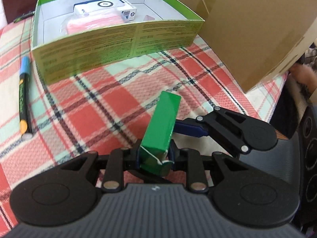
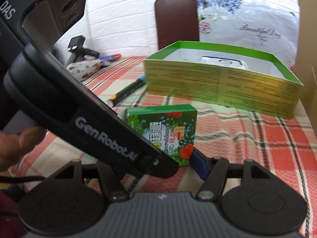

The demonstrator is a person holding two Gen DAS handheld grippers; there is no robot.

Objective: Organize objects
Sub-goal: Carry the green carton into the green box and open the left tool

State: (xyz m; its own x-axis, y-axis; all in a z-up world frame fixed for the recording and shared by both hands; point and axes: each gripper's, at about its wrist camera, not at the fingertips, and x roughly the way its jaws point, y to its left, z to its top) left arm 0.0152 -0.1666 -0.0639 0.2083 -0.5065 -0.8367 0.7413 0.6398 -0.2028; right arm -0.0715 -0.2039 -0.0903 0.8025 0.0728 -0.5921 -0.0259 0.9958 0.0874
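Green cardboard carton (image 1: 161,127), small and flat with a floral print on its broad face, is sitting clamped between the fingers of the left claw (image 1: 153,155), tilted and raised above the red, mint and cream plaid cloth (image 1: 111,99) covering the tabletop. The near end flap of that carton is looking torn and crumpled. Coming in from the right, the right claw (image 1: 190,127) is pointing its blue-tipped finger (image 1: 188,128) at the carton's side, touching or just beside it; its other finger is hidden, so how wide it is standing cannot be told. In the right wrist view the left claw's black body is crossing the frame in front of the same carton (image 2: 168,130), and one blue finger (image 2: 200,165) of the right claw is showing just beside the carton's lower corner.

Beyond them, a large open lime-green box (image 1: 118,43) with white inner walls is standing on the cloth, holding a white printed cartridge box (image 1: 107,8) lying on something pink in plastic wrap (image 1: 93,24). A black marker pen with a blue cap (image 1: 24,97) is lying on the cloth to the left of the big box. A plain brown cardboard box (image 1: 247,29) is rising on the right.
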